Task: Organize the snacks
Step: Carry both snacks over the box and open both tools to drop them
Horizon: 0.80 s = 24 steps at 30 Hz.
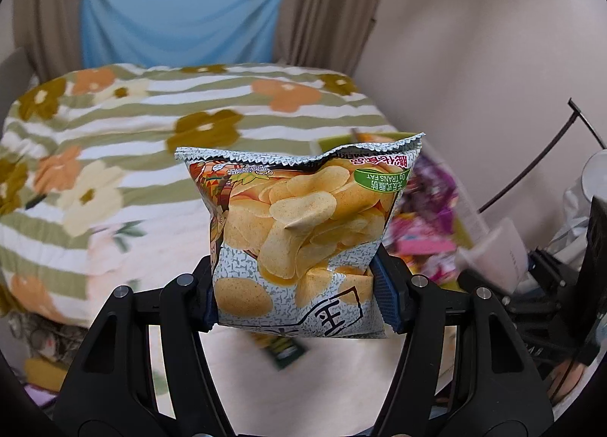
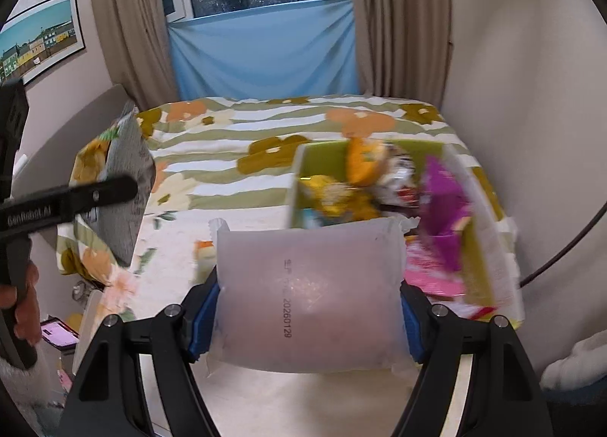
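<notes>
The left gripper (image 1: 299, 296) is clamped on a bag of potato chips (image 1: 303, 224), blue pads pressing its lower sides, the crimped top edge standing toward twelve o'clock. The right gripper (image 2: 303, 319) is likewise clenched on a frosted white pouch (image 2: 309, 292) with a printed date code down its face. Both packs are held in the air above the pale tabletop (image 2: 303, 399).

In the right wrist view the green bin (image 2: 322, 160) sits at about one o'clock from the pouch, just beyond it, already holding a jumble of wrappers: an orange one, a yellow one, a purple one (image 2: 444, 209) and pink ones toward four o'clock. The same bin shows in the left wrist view at two o'clock behind the chips. The other gripper, with its chip bag seen from the back, is at nine o'clock in the right view, with the person's hand (image 2: 22, 308) on its handle at eight o'clock.

My judgement: this is the carry step, two snacks lifted at once and bound for the bin. The next move calls for bringing each pack over the bin's open top, lowering and letting go, one after the other so they do not collide.

Count: two grippers, two held packs, one bin, one dark green packet (image 1: 284, 353) left on the table below the chips. The wrappers in the bin are too blurred to count surely.
</notes>
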Available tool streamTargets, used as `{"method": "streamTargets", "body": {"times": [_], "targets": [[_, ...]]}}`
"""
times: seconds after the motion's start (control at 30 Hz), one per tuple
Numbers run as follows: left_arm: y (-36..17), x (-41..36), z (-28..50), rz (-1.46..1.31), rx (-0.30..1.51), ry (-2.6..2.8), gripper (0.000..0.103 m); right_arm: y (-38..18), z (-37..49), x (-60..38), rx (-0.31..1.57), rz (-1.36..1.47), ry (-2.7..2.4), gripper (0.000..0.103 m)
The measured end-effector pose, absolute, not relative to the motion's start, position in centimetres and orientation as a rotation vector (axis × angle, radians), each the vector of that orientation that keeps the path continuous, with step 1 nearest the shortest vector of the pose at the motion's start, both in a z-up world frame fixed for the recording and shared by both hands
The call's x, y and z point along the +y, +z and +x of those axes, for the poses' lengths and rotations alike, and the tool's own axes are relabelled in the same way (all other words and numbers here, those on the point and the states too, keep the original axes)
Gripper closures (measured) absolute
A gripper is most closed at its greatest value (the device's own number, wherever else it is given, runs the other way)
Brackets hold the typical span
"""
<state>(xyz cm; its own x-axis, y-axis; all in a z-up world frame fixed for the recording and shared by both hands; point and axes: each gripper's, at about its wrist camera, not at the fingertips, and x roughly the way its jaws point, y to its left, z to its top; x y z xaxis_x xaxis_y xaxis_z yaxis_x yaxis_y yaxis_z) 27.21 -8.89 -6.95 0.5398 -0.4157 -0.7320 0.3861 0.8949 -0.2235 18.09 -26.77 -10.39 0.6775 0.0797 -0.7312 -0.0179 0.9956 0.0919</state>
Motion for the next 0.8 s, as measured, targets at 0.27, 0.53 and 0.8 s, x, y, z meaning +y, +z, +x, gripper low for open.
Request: {"method": "streamTargets", "body": {"times": [0.27, 0.53, 0.8], "targets": [[-8.5, -19.6, 29.0, -0.009, 0.923, -0.526, 0.043, -11.0, 18.3, -34.7, 0.836, 0.095, 0.042, 0.030], [-11.2, -24.1, 29.8, -0.038, 0.991, -0.460, 0.001, -11.7, 18.7, -39.1, 0.861, 0.082, 0.073, 0.031], [-12.6, -20.2, 27.5, -0.072, 1.029, -0.334, 0.001, -13.4, 19.5, -40.5, 0.887, 0.102, 0.134, 0.031]]}}
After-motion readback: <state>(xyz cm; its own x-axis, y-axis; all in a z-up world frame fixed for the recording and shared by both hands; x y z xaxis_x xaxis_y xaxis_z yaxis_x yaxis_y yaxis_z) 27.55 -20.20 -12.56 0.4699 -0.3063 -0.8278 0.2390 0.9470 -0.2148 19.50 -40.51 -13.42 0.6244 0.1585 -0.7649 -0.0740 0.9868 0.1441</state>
